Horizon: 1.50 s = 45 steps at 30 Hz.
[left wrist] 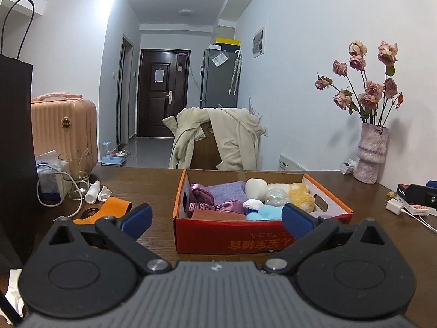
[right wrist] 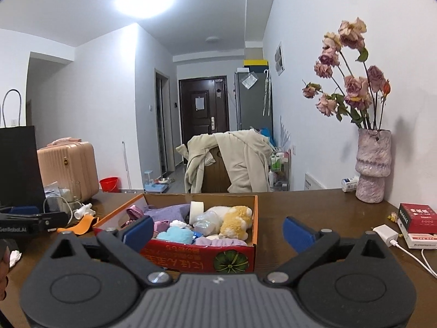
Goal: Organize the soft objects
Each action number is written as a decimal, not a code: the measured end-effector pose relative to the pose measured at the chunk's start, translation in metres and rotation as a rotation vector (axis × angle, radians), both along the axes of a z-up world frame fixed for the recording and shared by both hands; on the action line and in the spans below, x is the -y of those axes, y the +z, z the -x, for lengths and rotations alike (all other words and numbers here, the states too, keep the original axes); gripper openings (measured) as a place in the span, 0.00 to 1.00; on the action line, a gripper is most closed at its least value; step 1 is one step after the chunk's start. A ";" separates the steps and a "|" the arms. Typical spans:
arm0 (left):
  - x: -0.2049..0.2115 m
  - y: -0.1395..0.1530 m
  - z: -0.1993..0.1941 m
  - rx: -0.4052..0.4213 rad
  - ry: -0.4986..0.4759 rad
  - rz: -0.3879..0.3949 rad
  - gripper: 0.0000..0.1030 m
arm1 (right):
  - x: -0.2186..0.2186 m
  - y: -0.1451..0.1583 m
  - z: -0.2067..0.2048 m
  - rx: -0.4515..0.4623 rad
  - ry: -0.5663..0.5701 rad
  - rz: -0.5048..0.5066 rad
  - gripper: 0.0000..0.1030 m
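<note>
A red and orange cardboard box (left wrist: 226, 239) (right wrist: 191, 257) stands on the brown table, filled with soft things: a purple towel (left wrist: 225, 191), a pink satin piece (left wrist: 200, 198), a yellow plush toy (left wrist: 300, 195) (right wrist: 236, 220), a light blue fluffy item (left wrist: 269, 211) (right wrist: 174, 233) and a white roll (left wrist: 255, 187) (right wrist: 196, 209). My left gripper (left wrist: 217, 217) is open, level in front of the box, with nothing between its blue pads. My right gripper (right wrist: 217, 232) is open too, to the box's right front, empty. The left gripper shows at the right wrist view's left edge (right wrist: 30, 222).
An orange leather piece (left wrist: 109, 207), a small white bottle (left wrist: 92, 190), a glass (left wrist: 75, 173) and a black paper bag (left wrist: 16, 150) sit left of the box. A vase of dried roses (right wrist: 372, 169), a red carton (right wrist: 418, 218) and a white charger (right wrist: 386, 233) stand at right.
</note>
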<state>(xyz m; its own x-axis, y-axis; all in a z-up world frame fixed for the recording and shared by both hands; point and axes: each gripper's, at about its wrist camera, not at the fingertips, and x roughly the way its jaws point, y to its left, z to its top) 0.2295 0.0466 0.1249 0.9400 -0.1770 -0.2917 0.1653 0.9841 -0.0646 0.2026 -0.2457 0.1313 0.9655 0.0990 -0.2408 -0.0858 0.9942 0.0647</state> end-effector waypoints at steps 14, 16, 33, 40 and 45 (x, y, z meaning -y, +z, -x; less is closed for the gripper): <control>-0.005 -0.006 0.090 0.093 0.032 -0.015 1.00 | -0.023 -0.023 0.079 0.019 -0.014 0.021 1.00; -0.006 -0.014 0.110 0.093 0.017 -0.009 1.00 | -0.027 -0.030 0.097 0.024 -0.033 0.049 1.00; -0.011 -0.088 0.212 0.078 0.034 -0.049 1.00 | -0.023 -0.098 0.196 -0.015 -0.155 -0.087 1.00; -0.009 -0.086 0.209 0.089 0.038 -0.048 1.00 | -0.032 -0.096 0.192 -0.010 -0.105 -0.044 1.00; -0.010 -0.086 0.208 0.081 0.028 -0.046 1.00 | -0.037 -0.095 0.188 -0.024 -0.066 -0.032 1.00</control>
